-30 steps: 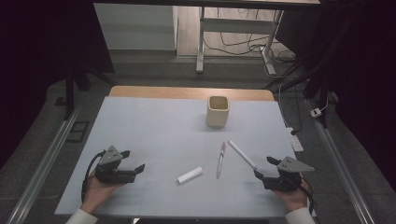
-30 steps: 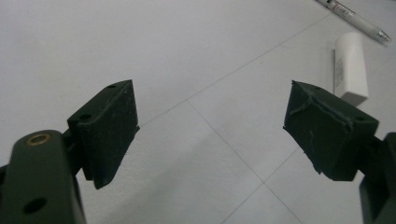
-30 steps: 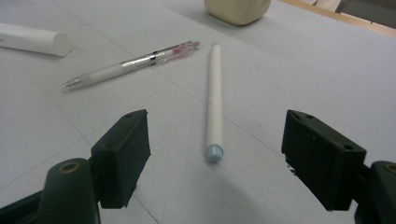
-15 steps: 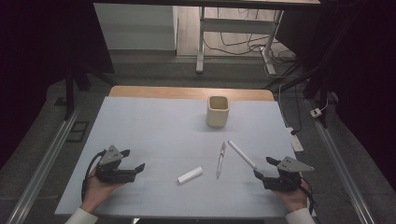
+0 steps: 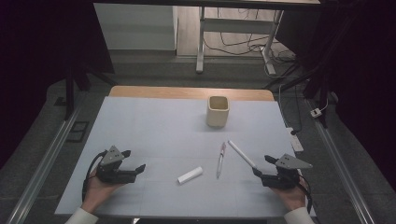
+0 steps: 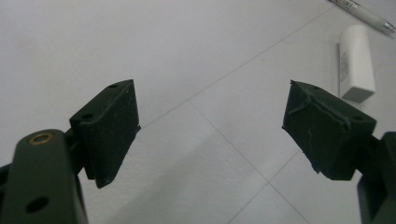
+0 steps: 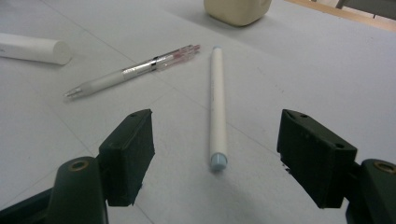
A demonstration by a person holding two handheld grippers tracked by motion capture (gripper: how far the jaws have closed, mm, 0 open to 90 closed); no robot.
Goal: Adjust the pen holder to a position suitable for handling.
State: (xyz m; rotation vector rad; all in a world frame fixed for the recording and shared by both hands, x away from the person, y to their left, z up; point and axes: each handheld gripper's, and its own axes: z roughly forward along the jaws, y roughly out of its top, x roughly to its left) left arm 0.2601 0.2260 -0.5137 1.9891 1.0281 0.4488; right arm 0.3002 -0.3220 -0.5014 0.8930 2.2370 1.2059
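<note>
Pens [image 5: 242,154], two; cup [image 5: 218,111], one

Dim room; grey floor [image 5: 154,70], white desk legs [image 5: 201,42] (cables [image 5: 233,44] behind).

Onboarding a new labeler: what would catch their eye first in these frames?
Probably the long white pen, lying straight ahead between the open jaws of the right hand-held gripper, its near tip close to them. Next, the cream square cup standing alone at the far middle of the white table. Between the two hands lie a clear pen with a pink end and a short white tube, with the left hand-held gripper open and holding nothing.
</note>
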